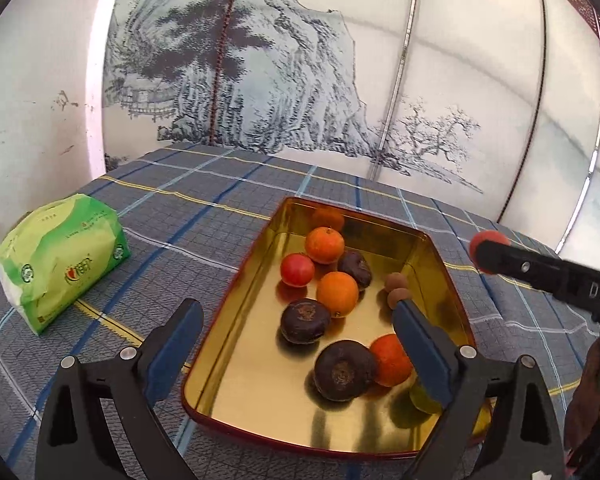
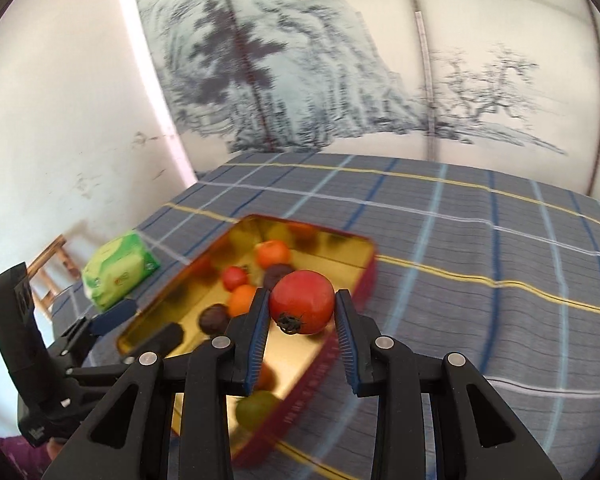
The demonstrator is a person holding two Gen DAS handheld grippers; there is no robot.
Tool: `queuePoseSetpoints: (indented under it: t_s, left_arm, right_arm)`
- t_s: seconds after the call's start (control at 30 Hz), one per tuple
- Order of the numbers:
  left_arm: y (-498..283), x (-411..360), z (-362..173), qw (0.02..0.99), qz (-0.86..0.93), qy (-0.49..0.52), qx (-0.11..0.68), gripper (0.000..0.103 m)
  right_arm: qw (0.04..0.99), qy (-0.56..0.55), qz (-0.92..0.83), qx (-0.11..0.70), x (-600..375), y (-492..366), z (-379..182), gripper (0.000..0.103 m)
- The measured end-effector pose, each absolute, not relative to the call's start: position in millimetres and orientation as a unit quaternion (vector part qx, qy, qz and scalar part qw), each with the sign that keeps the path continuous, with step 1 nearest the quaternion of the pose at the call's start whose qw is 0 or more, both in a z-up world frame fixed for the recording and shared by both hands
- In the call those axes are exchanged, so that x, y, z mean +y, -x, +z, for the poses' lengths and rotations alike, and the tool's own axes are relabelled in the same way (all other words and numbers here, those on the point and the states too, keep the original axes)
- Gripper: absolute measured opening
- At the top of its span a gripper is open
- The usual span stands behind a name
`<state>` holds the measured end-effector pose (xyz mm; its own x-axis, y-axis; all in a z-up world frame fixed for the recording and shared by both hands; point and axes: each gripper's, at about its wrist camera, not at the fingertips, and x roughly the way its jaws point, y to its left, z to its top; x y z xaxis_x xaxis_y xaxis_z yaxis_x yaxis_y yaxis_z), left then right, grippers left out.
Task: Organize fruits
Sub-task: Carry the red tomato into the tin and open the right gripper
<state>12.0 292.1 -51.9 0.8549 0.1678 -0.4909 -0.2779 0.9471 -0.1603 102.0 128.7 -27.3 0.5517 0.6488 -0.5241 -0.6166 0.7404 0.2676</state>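
Note:
A gold-lined tin tray (image 1: 430, 252) with a red outer wall sits on the checked cloth. It holds oranges (image 1: 325, 245), a red tomato (image 1: 297, 270), dark purple fruits (image 1: 306, 321), two small brown fruits (image 1: 396, 281) and a green fruit (image 1: 422, 398). My left gripper (image 1: 296, 322) is open, its fingers straddling the tray's near left part. My right gripper (image 2: 302, 316) is shut on a second red tomato (image 2: 302, 302), held above the tray's right rim (image 2: 364, 276). In the left wrist view that tomato (image 1: 486, 240) shows at the right gripper's tip.
A green tissue pack (image 1: 60, 264) lies on the cloth left of the tray; it also shows in the right wrist view (image 2: 118, 274). A wooden stool (image 2: 54, 270) stands beyond the table's left edge. A painted screen (image 1: 300, 80) backs the table.

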Motion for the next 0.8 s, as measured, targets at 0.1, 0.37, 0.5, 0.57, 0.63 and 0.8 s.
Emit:
queuePoseSetpoints:
  t_s: [0.1,0.37,0.5,0.57,0.63,0.8]
  left_arm:
    - [-10,297,-51,0.956,0.133,0.118,0.235,0.096]
    - [-8,305,-51,0.951,0.165,0.127,0.227,0.101]
    - [-9,303,-51,0.951,0.168,0.121,0.23,0.101]
    - [-9,302,-51,0.951,0.17,0.118,0.231,0.102]
    - [-11,302,-52,0.951,0.168,0.115,0.234,0.102]
    - [-12,301,-54,0.95,0.172,0.106,0.24,0.102]
  right_arm:
    - [0.873,-0.019,0.374,0.312,144,-101,-30,0.034]
    - [0.86,-0.005,0.38,0.341,169,-117,-48,0.034]
    - [0.856,0.001,0.381,0.349,176,-122,-54,0.034]
    - [0.855,0.004,0.382,0.351,180,-124,-57,0.034]
    - [0.852,0.007,0.383,0.356,184,-125,-60,0.034]
    - [0.849,0.009,0.384,0.363,190,-129,-66,0.034]
